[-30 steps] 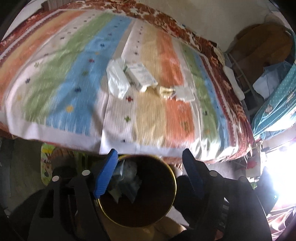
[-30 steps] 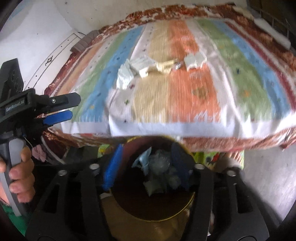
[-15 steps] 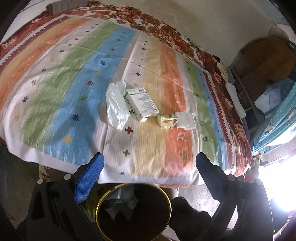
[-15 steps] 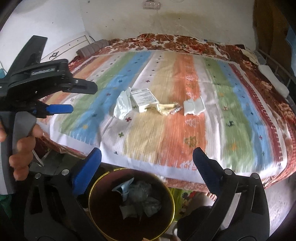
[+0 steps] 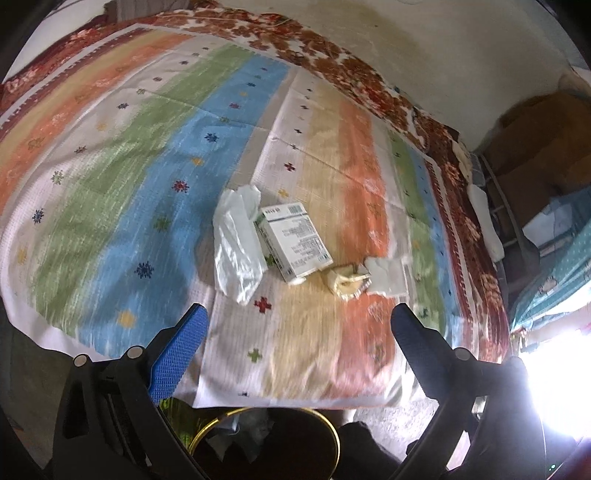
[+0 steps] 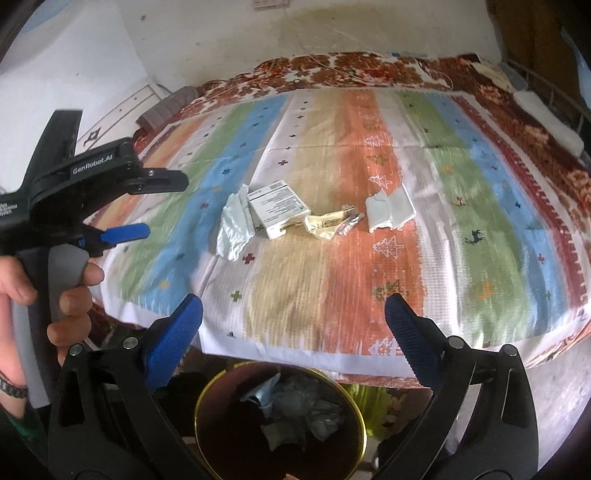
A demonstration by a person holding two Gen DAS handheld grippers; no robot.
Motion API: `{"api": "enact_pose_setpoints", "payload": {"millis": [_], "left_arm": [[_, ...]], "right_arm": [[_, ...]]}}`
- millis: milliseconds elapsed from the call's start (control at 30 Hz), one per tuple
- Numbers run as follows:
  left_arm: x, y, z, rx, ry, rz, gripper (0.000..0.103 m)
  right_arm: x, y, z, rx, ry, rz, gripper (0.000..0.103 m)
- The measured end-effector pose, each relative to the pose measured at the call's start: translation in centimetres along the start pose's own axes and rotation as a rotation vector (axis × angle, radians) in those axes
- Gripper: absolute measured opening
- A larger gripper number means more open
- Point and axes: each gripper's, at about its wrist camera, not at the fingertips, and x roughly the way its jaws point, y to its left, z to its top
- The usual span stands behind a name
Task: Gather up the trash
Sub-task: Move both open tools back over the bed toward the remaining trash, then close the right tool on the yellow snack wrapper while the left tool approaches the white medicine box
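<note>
**While four scraps wait on the bedspread, both your grippers hang empty**

Where the trash lies, you can see a short row near the middle of the striped bedspread [image 5: 110,206]. A crumpled white plastic bag [image 5: 238,245] sits at the left end, touching a small printed carton [image 5: 295,243] just to its right. Next comes a crumpled yellowish wrapper [image 5: 345,280], close against the carton's near corner, and then a folded white paper [image 5: 388,275] that touches the wrapper in the left wrist view. From the right wrist view the same row reads plastic bag [image 6: 234,230], carton [image 6: 277,212], wrapper [image 6: 328,223] and white paper [image 6: 389,212], with a small gap showing between wrapper and paper.

Below the bed's near edge stands a dark round bin with a gold rim [image 6: 360,417], already holding crumpled pale scraps [image 6: 295,410]. In the left wrist view only part of its rim [image 5: 334,435] shows.

Your left gripper [image 5: 299,325] has its jaws spread wide over the near part of the bedspread, nothing between them. Your right gripper [image 6: 293,315] is likewise fully spread and empty, above the bin and the bed's edge. Both sets of jaws have just been opening. Your left hand [image 6: 33,291] wraps the grey handle of the left gripper at the left of the right wrist view.

A pale wall [image 6: 332,29] rises behind the bed.
</note>
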Motion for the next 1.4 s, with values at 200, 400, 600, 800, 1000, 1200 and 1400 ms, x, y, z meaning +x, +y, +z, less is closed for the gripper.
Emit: {"api": "enact_pose_setpoints", "payload": {"millis": [200,400,600,800,1000,1200,1400], "left_arm": [[1.5,0.0,1.3,-0.034,0.016,-0.026,0.097],[3.4,0.1,2.3,0.016,0.019,0.025,0.097],[4.6,0.4,3.1,-0.01,0.035,-0.006,0.097],[5.3,0.6,4.0,-0.03,0.021,-0.029,0.097],[6.3,1.7,4.9,-0.066,0.014,-0.004,0.097],[7.1,2.0,5.5,-0.103,0.011,-0.013,0.097],[8.2,1.1,5.6,-0.089,0.036,-0.023,0.097]], "right_arm": [[1.5,-1.2,1.5,0.074,0.009,0.021,0.094],[3.1,-2.2,2.6,0.149,0.011,0.034,0.094],[4.9,-3.2,3.4,0.211,0.001,0.029,0.094],[7.3,-3.5,4.0,0.261,0.019,0.035,0.094],[10.2,-4.4,4.6,0.333,0.05,0.032,0.094],[12.8,-5.9,5.4,0.413,0.083,0.02,0.091],[14.9,-6.8,6.4,0.446,0.1,0.008,0.079]]}}
